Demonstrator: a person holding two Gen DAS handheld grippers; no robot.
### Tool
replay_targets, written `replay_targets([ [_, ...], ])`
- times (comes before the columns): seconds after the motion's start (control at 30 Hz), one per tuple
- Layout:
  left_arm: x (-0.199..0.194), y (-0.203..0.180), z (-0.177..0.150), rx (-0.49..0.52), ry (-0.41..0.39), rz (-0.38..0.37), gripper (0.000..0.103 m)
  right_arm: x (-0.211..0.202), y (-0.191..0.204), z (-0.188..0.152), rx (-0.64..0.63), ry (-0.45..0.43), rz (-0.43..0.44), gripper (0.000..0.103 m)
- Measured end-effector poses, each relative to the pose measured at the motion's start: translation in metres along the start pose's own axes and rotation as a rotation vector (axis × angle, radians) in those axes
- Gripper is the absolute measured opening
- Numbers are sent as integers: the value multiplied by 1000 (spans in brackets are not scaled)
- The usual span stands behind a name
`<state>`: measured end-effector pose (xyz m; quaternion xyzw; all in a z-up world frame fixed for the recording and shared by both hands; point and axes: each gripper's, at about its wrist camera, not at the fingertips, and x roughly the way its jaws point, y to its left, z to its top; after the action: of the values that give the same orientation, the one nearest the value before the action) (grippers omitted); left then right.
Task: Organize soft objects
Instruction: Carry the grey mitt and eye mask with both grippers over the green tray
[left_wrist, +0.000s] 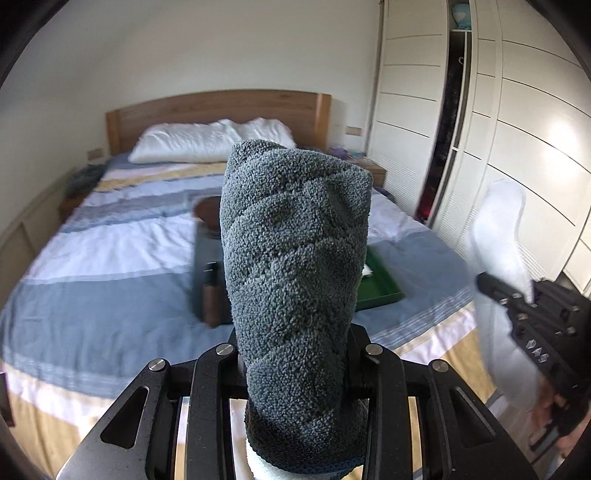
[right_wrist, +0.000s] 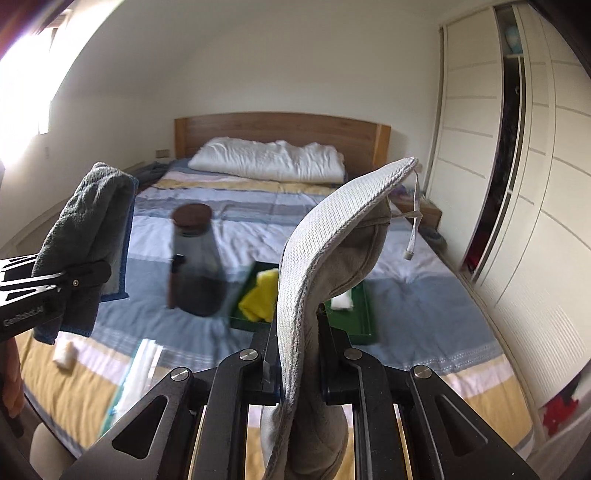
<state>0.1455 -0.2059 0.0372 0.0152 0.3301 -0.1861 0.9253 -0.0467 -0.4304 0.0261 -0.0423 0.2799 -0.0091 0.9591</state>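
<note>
Between left gripper (left_wrist: 295, 354) jaws: grey towel (left_wrist: 295, 258), clamped upright.

We see a dark blue-grey towel (left_wrist: 295, 280) with a nubbly quilted pattern, and a pale grey cloth (right_wrist: 325, 258) with a fine woven grid on 1 face and a plain taupe underside, each between black grippers (left_wrist: 295, 354) (right_wrist: 295, 350). The bedspread (left_wrist: 110, 258) runs in broad bands of blue, white, grey and mustard yellow under 2 white pillows (right_wrist: 269, 162) and a honey-brown wooden headboard (right_wrist: 280, 129). On it we find a green tray (right_wrist: 364, 314) holding something bright yellow (right_wrist: 260, 295), and a smoky dark bottle (right_wrist: 195, 262) with a brown cap; the wardrobe (left_wrist: 517, 147) is cream with thin dark lines.
</note>
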Motion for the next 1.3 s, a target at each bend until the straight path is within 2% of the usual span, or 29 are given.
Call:
replay_targets([
  [0.17, 72, -20, 28, -40, 78, -74, 28, 73, -14, 15, 35, 60, 17, 13],
  [0.4, 185, -38, 57, -107, 195, -132, 28, 162, -38, 49, 20, 122, 47, 13],
  [0.63, 275, -59, 54, -150, 306, -90, 28, 247, -72, 65, -27, 205, 87, 13],
  [0.87, 324, -64, 38, -207, 358, -32, 28, 342, -73, 90, -68, 274, 125, 13],
  [1.07, 344, -58, 28, -229, 376, 1, 28, 409, -72, 93, -76, 321, 178, 13],
  [1.3, 355, -55, 24, -224, 400, 37, 28, 441, -80, 81, -74, 370, 205, 13],
])
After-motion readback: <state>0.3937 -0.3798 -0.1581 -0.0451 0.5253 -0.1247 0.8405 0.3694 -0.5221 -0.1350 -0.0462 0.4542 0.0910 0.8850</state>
